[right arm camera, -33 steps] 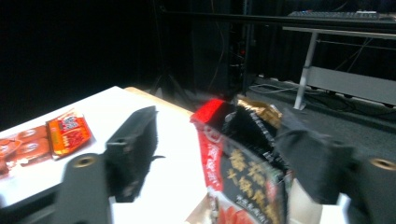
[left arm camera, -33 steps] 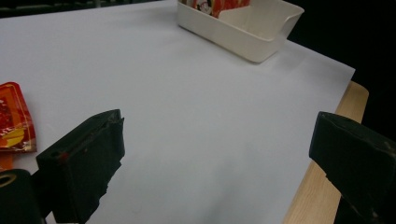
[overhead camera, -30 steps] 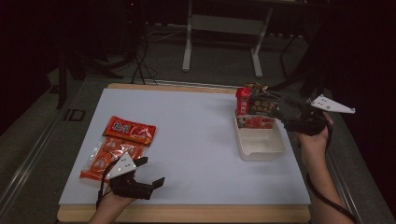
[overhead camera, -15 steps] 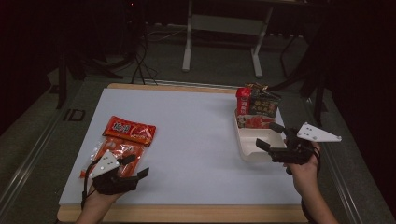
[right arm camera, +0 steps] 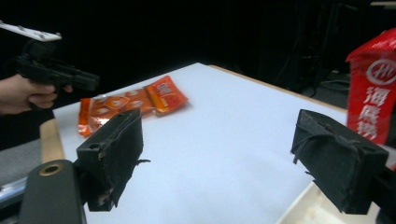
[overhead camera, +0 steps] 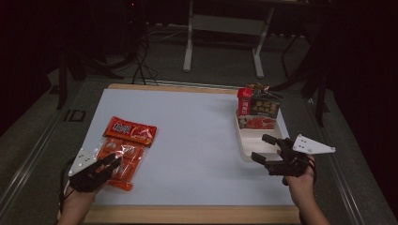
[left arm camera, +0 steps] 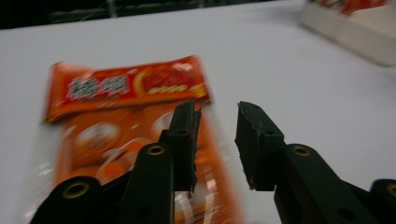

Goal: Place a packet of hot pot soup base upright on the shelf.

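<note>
The white table top [overhead camera: 197, 140] spans the high view, with a wooden edge along its near side.

The white tray [overhead camera: 256, 143] sits at about 3 o'clock from the table centre, near the right edge. Its far end holds upright packets: a red packet [overhead camera: 244, 101] and a dark packet [overhead camera: 265, 107] just beside it. The near end of the tray is bare.

The orange snack bag [overhead camera: 126, 147] lies flat at about 8 o'clock from the table centre, its printed red header [overhead camera: 130, 131] pointing toward 1 o'clock.

The left gripper [overhead camera: 109, 163] is at the bag's near end, at 7 o'clock from the bag's middle, aimed toward 1 o'clock. In the left gripper view the bag [left arm camera: 126, 116] lies under and beyond the left-hand jaw; the right-hand jaw stands over bare table just past the bag's right edge. The jaws have just been closing and now stand partly open with a clear gap. Only the bag's right edge reaches into that gap, low in the picture. The picture is blurred, and whether a pad touches the film cannot be told.

The right gripper [overhead camera: 266, 149] hovers at the near end of the tray, aimed toward 9 o'clock. In the right gripper view its jaws stand wide apart with nothing between them; the bag [right arm camera: 133, 103] lies well apart across the table, at 11 o'clock from the left-hand jaw, and the red packet [right arm camera: 373, 84] stands at 1 o'clock.
</note>
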A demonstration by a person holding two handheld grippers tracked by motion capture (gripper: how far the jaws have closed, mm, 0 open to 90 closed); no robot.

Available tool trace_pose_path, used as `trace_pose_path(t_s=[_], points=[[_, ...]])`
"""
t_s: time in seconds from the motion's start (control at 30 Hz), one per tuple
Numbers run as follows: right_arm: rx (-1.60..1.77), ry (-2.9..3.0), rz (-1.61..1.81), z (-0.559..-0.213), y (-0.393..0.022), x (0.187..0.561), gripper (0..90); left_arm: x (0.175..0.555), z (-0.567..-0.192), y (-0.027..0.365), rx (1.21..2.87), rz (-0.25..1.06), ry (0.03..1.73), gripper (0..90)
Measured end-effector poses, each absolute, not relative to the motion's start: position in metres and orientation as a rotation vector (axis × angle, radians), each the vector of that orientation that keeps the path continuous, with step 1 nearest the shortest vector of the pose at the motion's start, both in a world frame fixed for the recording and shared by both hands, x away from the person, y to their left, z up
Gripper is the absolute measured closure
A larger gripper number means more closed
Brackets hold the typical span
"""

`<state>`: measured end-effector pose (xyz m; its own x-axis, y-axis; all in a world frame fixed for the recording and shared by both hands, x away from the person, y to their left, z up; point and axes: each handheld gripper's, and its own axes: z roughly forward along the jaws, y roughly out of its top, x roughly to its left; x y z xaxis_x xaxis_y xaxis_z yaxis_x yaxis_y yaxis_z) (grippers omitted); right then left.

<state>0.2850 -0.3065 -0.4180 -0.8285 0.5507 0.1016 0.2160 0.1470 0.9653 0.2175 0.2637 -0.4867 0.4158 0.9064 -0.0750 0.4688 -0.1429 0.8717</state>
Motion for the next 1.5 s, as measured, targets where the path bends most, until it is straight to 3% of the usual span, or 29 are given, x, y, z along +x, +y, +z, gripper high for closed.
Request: trace_pose_path(t_s=[0.3,0.63,0.83,0.93,1.07,1.5], points=[[0.745,2.182,1.738,-0.428,-0.307,0.277,15.9,0.219,-0.497,0.294,1.805,0.681,1.352,90.0],[0.728,2.206,1.744,-0.432,-0.301,0.278,15.9,0.234,-0.516,0.315,1.923,0.729,1.517,90.0],[0.716,2.223,1.745,-0.434,-0.299,0.279,15.9,0.245,-0.528,0.321,1.964,0.669,1.588,90.0],[0.721,2.221,1.746,-0.434,-0.301,0.278,15.9,0.245,-0.529,0.317,2.003,0.691,1.566,90.0],[0.726,2.215,1.755,-0.434,-0.302,0.279,15.9,0.243,-0.53,0.315,1.952,0.621,1.571,90.0],[0.728,2.233,1.756,-0.435,-0.3,0.279,15.9,0.242,-0.528,0.272,2.019,0.513,1.481,90.0]])
